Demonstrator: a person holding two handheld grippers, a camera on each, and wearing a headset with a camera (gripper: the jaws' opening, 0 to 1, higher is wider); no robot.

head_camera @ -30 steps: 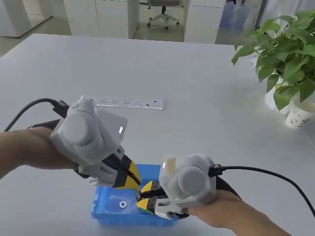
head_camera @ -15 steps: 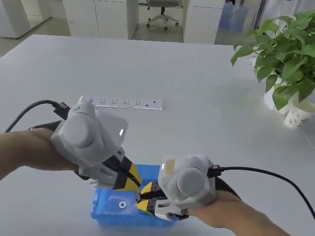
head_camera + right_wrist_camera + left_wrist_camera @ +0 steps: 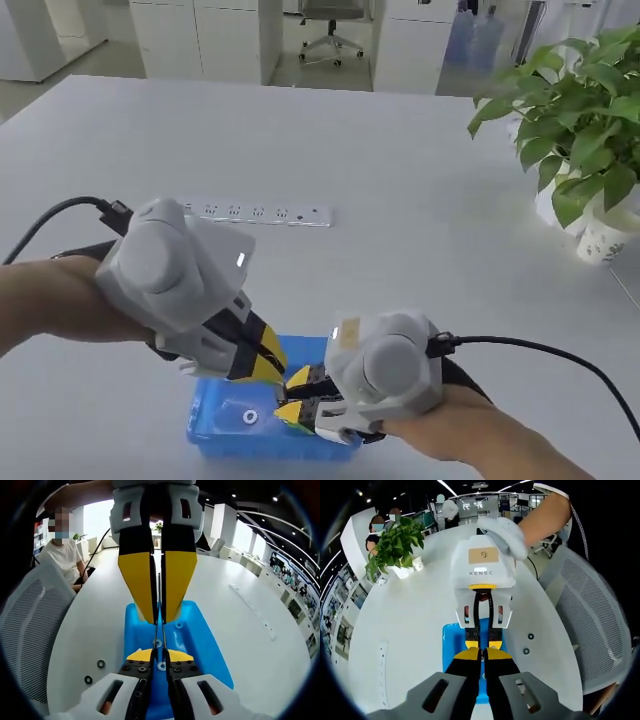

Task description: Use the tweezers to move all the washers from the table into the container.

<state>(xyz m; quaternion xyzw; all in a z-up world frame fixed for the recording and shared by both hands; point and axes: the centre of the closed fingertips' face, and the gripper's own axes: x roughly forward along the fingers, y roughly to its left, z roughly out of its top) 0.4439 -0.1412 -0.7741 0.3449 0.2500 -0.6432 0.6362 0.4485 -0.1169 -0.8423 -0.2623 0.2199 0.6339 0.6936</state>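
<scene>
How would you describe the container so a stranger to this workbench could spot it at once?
Start at the big white table and come to its near side, in front of the white power strip. There, under the left claw and right claw meeting tip to tip, sits the container: a shallow rectangular tray, the one bright blue thing on the table.

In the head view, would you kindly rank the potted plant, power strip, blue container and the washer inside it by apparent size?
Potted plant
Blue container, partly covered
Power strip, farther off, so unsure against the container
Washer
</scene>
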